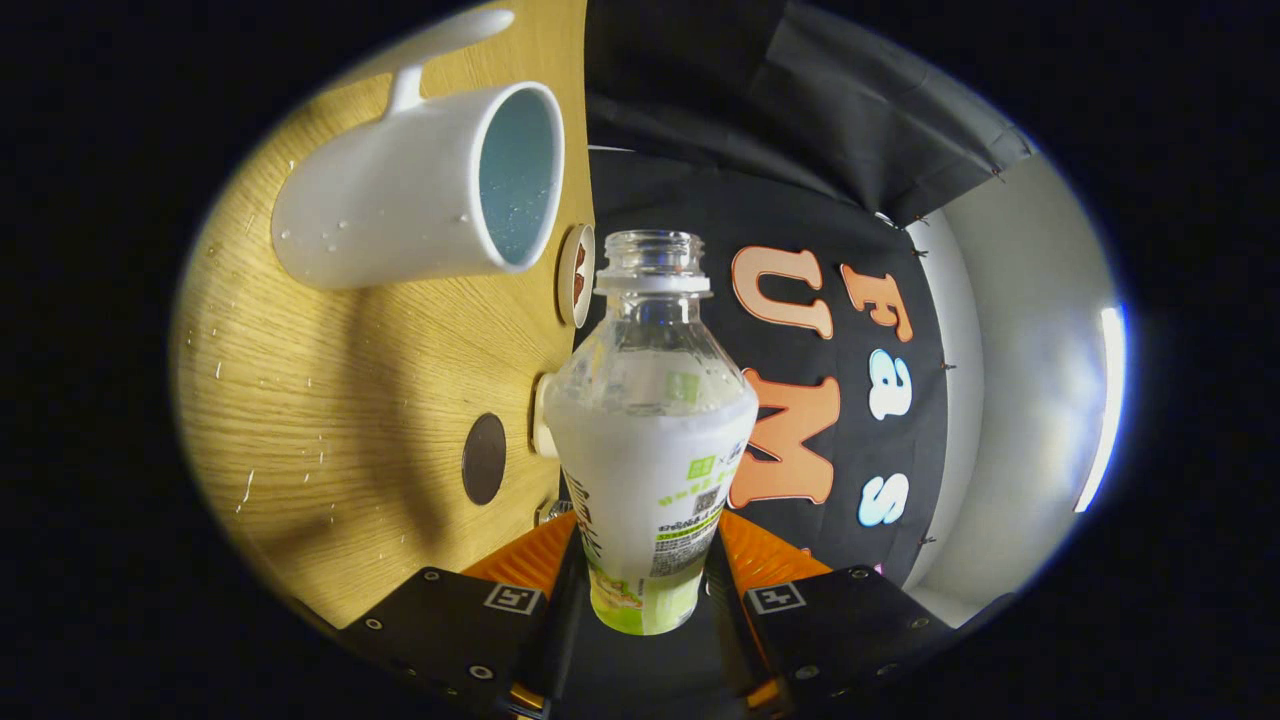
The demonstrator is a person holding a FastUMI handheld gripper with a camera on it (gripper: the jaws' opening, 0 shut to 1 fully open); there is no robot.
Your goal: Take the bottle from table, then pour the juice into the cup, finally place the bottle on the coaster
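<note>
Sideways now, claw [645, 590] clamped on uncapped bottle [650, 450], mouth beside the cup [420, 195].

gripper [645, 590]: black finger blocks, square tag markers, small screws, orange ribbed inner pads.

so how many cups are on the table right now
1: the white cup stands on the wooden table, beyond the bottle held between the gripper fingers. The bottle may hide others.

Dim booth, bright light strip [1100, 410] glaring beyond the bottle [650, 430], soft shadows across wooden table [330, 400], fisheye-curved edges
</note>
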